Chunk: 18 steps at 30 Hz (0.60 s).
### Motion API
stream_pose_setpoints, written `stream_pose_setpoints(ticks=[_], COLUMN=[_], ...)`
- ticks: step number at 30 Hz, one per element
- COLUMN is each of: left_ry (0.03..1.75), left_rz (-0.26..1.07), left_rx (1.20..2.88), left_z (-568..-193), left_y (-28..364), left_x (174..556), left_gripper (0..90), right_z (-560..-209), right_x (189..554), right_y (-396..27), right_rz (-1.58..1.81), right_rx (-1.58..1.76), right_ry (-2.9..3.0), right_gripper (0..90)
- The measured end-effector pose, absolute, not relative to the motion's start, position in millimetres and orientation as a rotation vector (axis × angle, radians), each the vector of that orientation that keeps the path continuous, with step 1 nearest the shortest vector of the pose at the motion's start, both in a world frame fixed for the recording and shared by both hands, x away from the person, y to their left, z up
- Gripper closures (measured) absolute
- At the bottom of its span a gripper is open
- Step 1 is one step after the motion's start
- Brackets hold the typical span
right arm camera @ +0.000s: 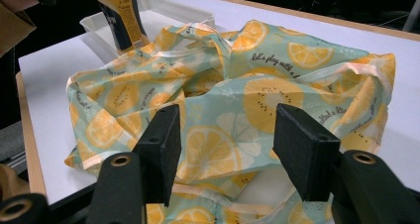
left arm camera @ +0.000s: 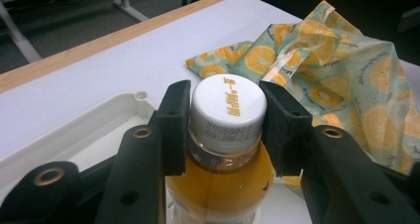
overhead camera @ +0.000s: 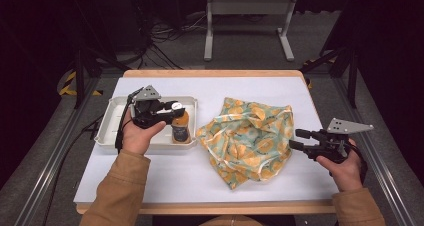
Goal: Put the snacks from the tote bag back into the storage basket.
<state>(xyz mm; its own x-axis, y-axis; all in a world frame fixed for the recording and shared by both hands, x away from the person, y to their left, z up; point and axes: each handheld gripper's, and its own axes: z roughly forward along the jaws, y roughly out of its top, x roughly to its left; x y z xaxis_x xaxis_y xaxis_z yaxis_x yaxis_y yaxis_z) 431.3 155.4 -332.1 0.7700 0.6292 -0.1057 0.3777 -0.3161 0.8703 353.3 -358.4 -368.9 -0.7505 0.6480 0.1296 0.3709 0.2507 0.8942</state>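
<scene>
Left gripper view: the left hand-held gripper [left arm camera: 225, 130] has its two black jaws clamped on the neck of a clear plastic bottle of orange drink with a white cap [left arm camera: 228, 107], upright in a white shallow tray [overhead camera: 112, 121]. Beyond it lies a crumpled teal cloth bag printed with orange slices [overhead camera: 247, 138]; the right hand-held gripper [right arm camera: 225, 152] hovers open just before that bag on the white bench [overhead camera: 165, 173]

The bottle [left arm camera: 223, 184] holds orange liquid under a white cap [left arm camera: 228, 112]. The bag [overhead camera: 247, 138] is pale green with orange slices. The tray [overhead camera: 107, 131] is white.
</scene>
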Motion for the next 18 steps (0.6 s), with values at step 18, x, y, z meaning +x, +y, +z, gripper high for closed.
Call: stream_pose_setpoints(ticks=[18], left_ry=[0.758], left_rz=[0.306], left_rx=[1.955], left_z=[-335.9], left_y=[153.5], left_x=[428.9], left_gripper=[58.2], right_z=[-369.1], right_x=[353.5], right_y=[-357.2], right_rz=[1.495], right_rx=[0.951], right_ry=[2.264], right_gripper=[44.6])
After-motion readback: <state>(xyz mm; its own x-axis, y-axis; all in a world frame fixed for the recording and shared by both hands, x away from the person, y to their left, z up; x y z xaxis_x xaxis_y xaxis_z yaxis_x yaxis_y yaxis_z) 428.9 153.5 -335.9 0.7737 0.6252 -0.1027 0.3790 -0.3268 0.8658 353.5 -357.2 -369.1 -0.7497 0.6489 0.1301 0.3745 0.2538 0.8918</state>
